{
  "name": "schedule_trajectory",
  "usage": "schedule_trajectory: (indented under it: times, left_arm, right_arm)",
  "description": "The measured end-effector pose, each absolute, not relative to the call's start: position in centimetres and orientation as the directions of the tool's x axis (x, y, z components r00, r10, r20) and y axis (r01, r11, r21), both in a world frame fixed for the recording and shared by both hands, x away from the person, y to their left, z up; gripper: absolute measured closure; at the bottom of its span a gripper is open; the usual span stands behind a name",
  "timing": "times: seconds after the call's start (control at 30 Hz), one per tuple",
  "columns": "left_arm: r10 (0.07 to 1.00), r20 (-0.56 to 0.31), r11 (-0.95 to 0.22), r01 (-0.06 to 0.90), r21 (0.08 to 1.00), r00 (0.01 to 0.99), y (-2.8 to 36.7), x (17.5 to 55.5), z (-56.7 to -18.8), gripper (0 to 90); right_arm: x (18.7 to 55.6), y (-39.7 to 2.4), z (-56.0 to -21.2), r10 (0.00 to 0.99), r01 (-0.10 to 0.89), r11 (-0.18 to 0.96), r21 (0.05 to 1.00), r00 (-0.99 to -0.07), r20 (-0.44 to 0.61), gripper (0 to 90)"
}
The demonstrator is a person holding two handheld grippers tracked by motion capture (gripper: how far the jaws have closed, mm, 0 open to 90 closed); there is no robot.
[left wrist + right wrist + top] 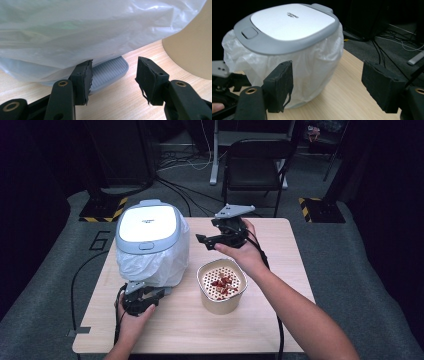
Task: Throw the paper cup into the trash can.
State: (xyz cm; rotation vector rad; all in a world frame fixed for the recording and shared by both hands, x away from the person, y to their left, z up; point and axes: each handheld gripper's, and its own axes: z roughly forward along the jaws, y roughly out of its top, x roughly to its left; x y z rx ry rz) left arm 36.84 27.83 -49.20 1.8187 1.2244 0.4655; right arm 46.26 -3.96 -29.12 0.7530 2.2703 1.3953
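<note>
Progress: grey-lidded bin with white plastic liner [151, 245] stands closed at desk's left; my left gripper [113, 75] jaws spread at its pedal, right gripper [328, 86] spread, empty. Opening the lid seems left.

In the high view, the surface [190, 320] is evenly lit from overhead while the room beyond it is lost in near-black, and the whole picture is rendered soft and slightly blurred. A bright glare is thrown off the bin lid [146, 222] ahead of the left claw [148, 301]. In the gripper views, sheen is seen on the plastic bag [87, 30], and the nearest claw parts are left out of focus.
</note>
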Motion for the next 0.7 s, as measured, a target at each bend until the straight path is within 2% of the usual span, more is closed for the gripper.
schedule_trajectory:
  times: [0.03,0.3,0.43,0.7]
  left_arm:
    - [0.893,-0.234,-0.045,0.591,0.805,0.386,27.4,36.5,-49.2,46.5]
    - [0.888,-0.238,-0.057,0.608,0.792,0.394,28.5,36.2,-48.8,45.9]
    - [0.888,-0.164,-0.117,0.556,0.823,0.43,29.6,36.0,-48.3,45.4]
    - [0.896,-0.198,-0.077,0.578,0.812,0.398,30.6,35.5,-48.2,45.2]
  right_arm:
    - [46.2,-4.6,-29.4,0.615,0.236,0.365,0.9,-0.787,-0.043,25.0]
    - [45.4,-7.2,-31.0,0.649,0.252,0.36,0.898,-0.759,-0.048,25.0]
    - [44.8,-8.4,-31.6,0.667,0.254,0.358,0.898,-0.743,-0.056,25.0]
    - [43.6,-10.9,-32.7,0.706,0.275,0.362,0.89,-0.705,-0.069,25.0]
